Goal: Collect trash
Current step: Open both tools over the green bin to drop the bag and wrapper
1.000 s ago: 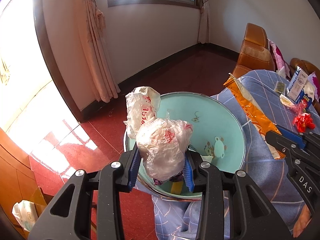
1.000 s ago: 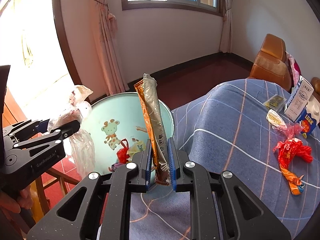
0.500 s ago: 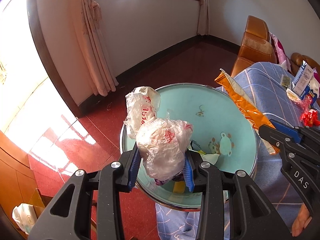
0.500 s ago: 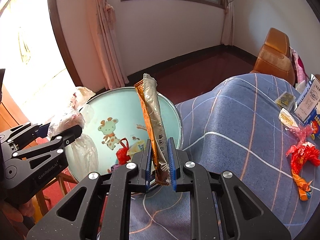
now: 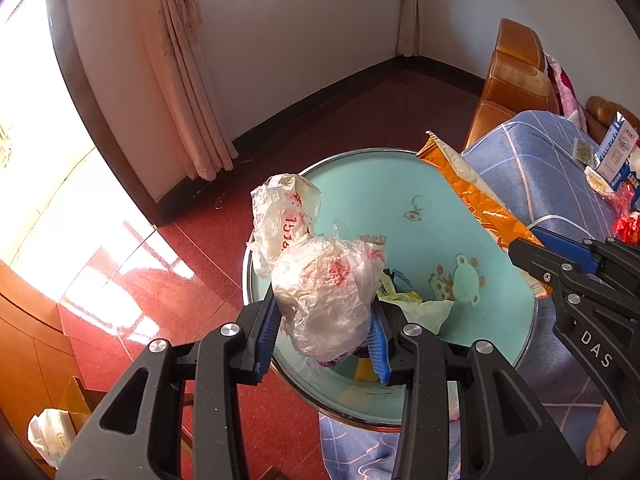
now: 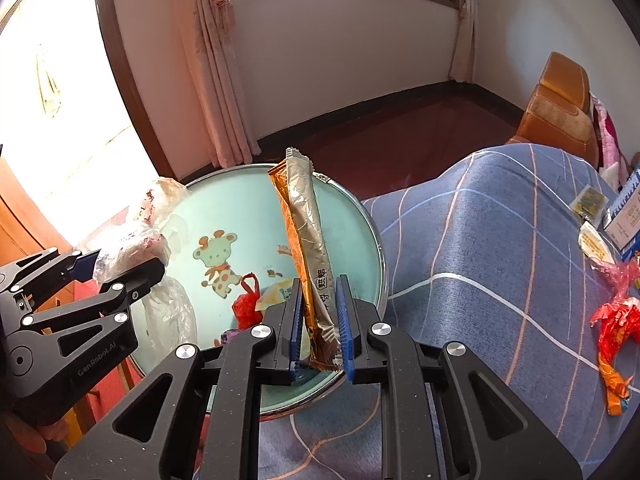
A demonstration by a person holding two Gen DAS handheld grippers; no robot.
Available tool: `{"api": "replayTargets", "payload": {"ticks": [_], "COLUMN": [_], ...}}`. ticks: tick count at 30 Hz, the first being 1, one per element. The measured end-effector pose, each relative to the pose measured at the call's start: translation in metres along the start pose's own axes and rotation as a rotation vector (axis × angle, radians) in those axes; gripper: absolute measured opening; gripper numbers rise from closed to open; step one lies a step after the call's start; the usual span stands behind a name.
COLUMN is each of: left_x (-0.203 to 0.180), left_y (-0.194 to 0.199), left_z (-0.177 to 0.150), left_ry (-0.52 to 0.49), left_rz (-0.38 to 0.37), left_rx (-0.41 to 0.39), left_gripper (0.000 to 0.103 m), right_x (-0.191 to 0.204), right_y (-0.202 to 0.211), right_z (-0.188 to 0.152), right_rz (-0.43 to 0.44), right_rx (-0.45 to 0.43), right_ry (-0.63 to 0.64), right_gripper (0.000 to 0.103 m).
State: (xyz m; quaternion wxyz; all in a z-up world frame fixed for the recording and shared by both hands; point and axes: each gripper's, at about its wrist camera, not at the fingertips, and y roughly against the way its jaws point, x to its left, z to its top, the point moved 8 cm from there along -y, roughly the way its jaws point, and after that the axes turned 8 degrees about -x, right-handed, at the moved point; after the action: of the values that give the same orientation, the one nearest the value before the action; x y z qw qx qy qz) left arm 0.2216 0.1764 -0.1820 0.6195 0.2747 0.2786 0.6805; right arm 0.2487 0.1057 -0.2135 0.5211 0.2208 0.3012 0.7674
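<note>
Over the round teal basin [image 5: 460, 208], both pairs of tongs carry a load ready to drop: the left tongs [image 5: 324, 336] are part-open and have just eased a little wider, though their pads look to press on the crumpled clear plastic bag [image 5: 324, 300] between them, while the right tongs [image 6: 319, 324] are pinched nearly closed on the foot of a long orange-and-silver wrapper [image 6: 308, 248] that stands up above the basin. Some trash already lies in the basin, among it a small red bag [image 6: 246, 304] and yellowish scraps [image 5: 404, 298], so the collecting is under way but not finished. Neither held piece has been let go. Only the right wrist view shows how much remains on the blue checked bedspread [image 6: 480, 260]: a red and orange wrapper [image 6: 614, 340] and, I think, a small dark packet [image 6: 590, 200] further back. Only the left wrist view shows the pale scrap [image 5: 426, 308] deep in the basin.
</note>
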Motion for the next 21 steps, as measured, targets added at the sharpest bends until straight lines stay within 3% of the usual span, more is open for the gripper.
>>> {"api": "replayTargets", "payload": {"ticks": [4,10,17,21], "left_x": [0.002,0.007,0.007,0.007], "left_y": [-0.001,0.005,0.016,0.025], "left_z": [0.0,-0.002,-0.003,-0.001], "left_ry": [0.011,0.015,0.033,0.044], "left_rz": [0.003,0.023,0.026,0.034], "left_rx": [0.0,-0.011,-0.025,-0.046], "left_gripper": [0.042,0.058,0.073,0.076], "right_x": [0.003,0.001,-0.003,-0.011], "right_y": [-0.004,0.003,0.019,0.032], "right_z": [-0.002,0.001,0.009,0.011], "right_rz": [0.019,0.024,0.008,-0.001], "right_rx": [0.01,-0.009,-0.049,-0.074], "right_ry": [0.0,-0.013,-0.033,-0.062], "right_gripper": [0.023,0.048,0.05,0.055]}}
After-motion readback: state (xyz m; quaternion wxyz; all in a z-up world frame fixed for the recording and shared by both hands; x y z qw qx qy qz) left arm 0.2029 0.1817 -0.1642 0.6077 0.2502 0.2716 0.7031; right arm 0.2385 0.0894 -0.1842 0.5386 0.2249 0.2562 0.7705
